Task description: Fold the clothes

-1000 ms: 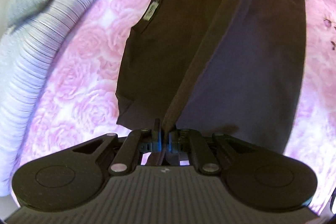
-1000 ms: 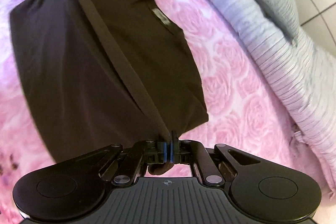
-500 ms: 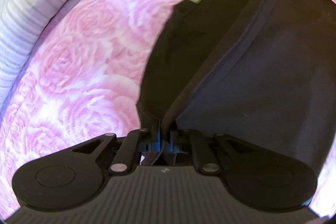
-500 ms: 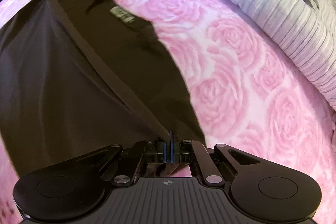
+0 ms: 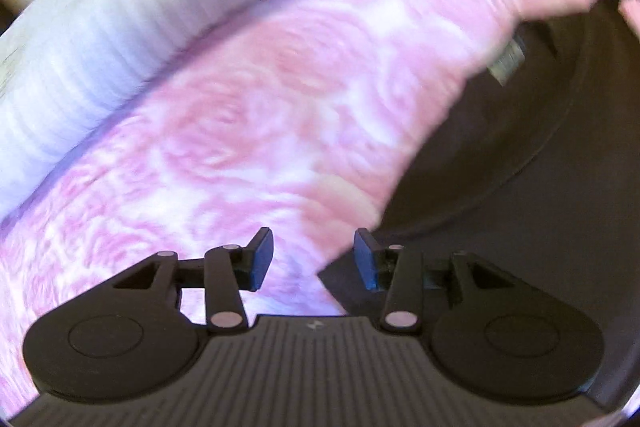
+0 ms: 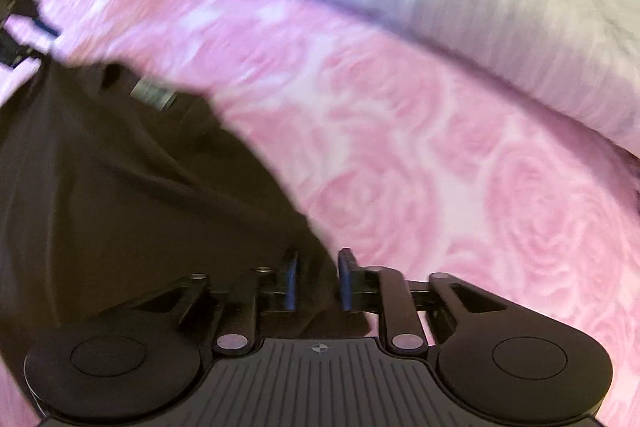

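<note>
Left gripper [image 5: 314, 259]: jaws have just been opening, now spread, nothing pinched; dark shirt [image 5: 540, 195] edge lies just under the right-hand pad. Right gripper [image 6: 316, 279]: jaws also just opened, gap narrower, shirt [image 6: 120, 187] fabric sits loose between the pads, not clamped. Shirt lies on the bed's pink rose blanket [image 5: 280, 127], neck label [image 6: 154, 95] showing. Striped pale bedding [image 6: 440, 7] bunched along the far side. Both grippers point steeply down. Frames motion-blurred.
</note>
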The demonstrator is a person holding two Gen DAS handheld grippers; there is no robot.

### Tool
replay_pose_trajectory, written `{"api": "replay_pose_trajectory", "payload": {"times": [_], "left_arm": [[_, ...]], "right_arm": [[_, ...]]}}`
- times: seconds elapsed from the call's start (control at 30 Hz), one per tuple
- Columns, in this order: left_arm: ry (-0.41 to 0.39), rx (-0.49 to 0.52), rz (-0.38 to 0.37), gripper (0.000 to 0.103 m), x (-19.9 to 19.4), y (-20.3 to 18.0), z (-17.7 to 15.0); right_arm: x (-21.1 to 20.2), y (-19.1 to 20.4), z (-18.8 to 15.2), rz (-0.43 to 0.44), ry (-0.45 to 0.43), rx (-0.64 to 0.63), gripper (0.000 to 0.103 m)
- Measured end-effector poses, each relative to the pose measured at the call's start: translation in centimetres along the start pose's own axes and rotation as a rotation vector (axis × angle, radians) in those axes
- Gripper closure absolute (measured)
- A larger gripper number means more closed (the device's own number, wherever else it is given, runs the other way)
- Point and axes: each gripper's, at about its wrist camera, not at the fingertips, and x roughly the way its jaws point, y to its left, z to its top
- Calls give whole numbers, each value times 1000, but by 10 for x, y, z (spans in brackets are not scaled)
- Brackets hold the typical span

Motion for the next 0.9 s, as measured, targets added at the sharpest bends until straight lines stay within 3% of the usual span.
{"api": "replay_pose_trajectory", "payload": {"times": [0.17, 0.23, 0.33, 0.43, 0.57, 0.73, 0.9], "left_arm": [[-38, 4, -12, 64, -13, -11, -5], [-45, 47, -55, 64, -15, -27, -7], [-28, 128, -82, 64, -8, -52, -10], [-13, 101, -71, 62, 3, -51, -16], [-10, -58, -47, 53, 5, -22, -32], [1, -227, -81, 49, 10, 6, -45], [-22, -306, -172, 67, 15, 11, -42]], "right_arm": [[-15, -14, -4, -75, -49, 146, 75], [-27, -4, -11, -30, -85, 174, 75], [-28, 32, -26, 35, -76, 100, 75], [-16, 39, -35, 31, -61, 131, 75], [-5, 15, -45, 42, -75, 302, 62], [-3, -2, -43, 26, -115, 377, 60], [1, -3, -41, 7, -108, 378, 60]]}}
